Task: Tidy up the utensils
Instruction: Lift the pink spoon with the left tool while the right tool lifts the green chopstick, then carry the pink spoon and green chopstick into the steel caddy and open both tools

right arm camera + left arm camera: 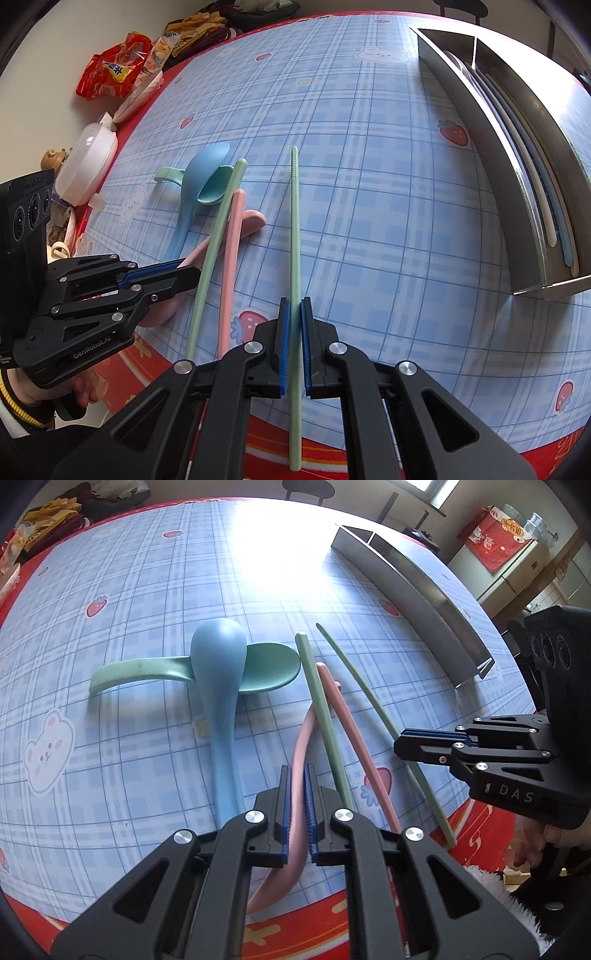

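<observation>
My left gripper is shut on the curved handle of a pink spoon, whose bowl rests on the blue checked tablecloth. My right gripper is shut on a thin green chopstick that lies flat and points away. Each gripper shows in the other's view: the right gripper on the chopstick, and the left gripper on the spoon handle. Between them a thicker green chopstick and a pink chopstick lie across the pink spoon. A blue spoon lies over a teal spoon.
A metal divided tray stands at the right, with several pale and blue chopsticks in its long compartment. Snack bags and a white lidded container crowd the table's left edge. The red table border runs close under both grippers.
</observation>
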